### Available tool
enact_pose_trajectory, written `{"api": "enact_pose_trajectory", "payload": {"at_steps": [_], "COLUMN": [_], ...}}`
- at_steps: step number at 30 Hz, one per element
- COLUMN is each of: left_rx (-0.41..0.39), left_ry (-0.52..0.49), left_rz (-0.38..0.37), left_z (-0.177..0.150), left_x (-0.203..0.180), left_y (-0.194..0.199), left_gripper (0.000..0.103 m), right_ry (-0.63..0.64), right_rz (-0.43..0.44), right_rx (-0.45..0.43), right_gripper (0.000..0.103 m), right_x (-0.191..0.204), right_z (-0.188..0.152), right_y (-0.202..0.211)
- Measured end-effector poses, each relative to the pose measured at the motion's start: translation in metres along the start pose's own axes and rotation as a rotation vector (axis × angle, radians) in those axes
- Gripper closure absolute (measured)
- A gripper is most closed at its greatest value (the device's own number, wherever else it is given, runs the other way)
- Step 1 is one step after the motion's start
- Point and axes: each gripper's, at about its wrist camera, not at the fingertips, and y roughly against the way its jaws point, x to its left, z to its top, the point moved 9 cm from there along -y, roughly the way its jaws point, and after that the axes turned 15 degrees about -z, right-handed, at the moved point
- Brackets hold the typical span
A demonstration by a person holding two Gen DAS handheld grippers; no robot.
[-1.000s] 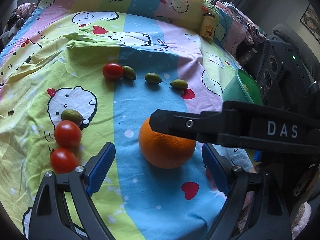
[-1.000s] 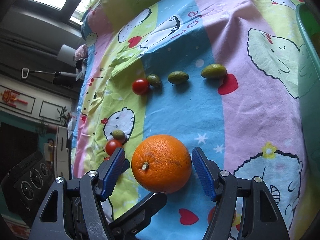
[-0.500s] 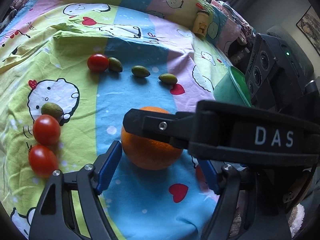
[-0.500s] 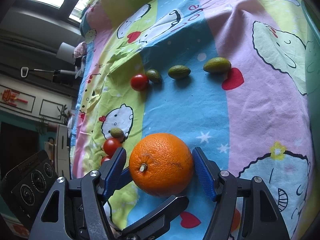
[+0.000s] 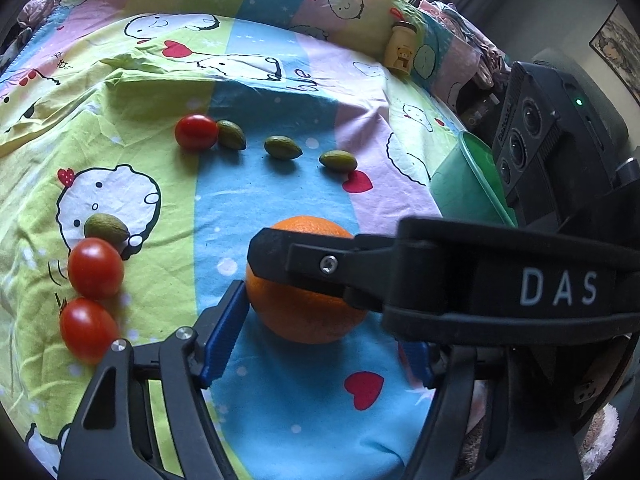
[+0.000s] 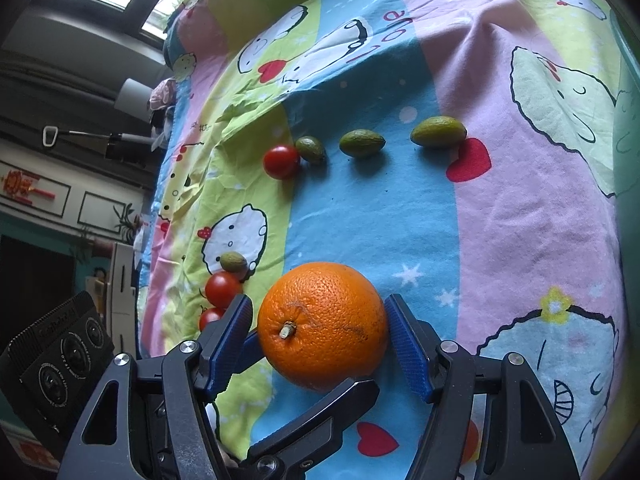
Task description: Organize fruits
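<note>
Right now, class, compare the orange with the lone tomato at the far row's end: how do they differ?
The orange is far bigger than the lone tomato. The orange is orange with pitted skin and a stem stub; the tomato is red and glossy. The orange sits between gripper fingers, on the blue stripe; the tomato lies free at the green stripe's edge, against a small green fruit. Both are round and rest on the bedsheet.

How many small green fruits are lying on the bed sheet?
4. Three lie in a far row: one touching a red tomato, one in the middle, one by a red heart. The fourth lies above two tomatoes.
</note>
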Motion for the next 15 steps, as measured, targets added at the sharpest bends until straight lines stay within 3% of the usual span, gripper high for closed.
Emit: {"api": "enact_pose_trajectory", "payload": {"at_steps": [6,15], "left_rx": [0.006,0.007], "left_ry": [0.007,0.010], "left_rz": [0.006,0.007], "left_z": [-0.0002,0.0000], "left_x": [0.0032,0.0040], "left_y": [-0.0034,-0.0041], "left_gripper": [0.039,0.038], "right_ry": [0.006,0.007], "right_rz": [-0.001,-0.001], "right_rx": [0.001,0.002], "right_gripper": [0.033,0.033], "right_x": [-0.0002,0.0000], "right_z": [-0.0001,0.0000], "right_y": [0.0009,0.0008]}}
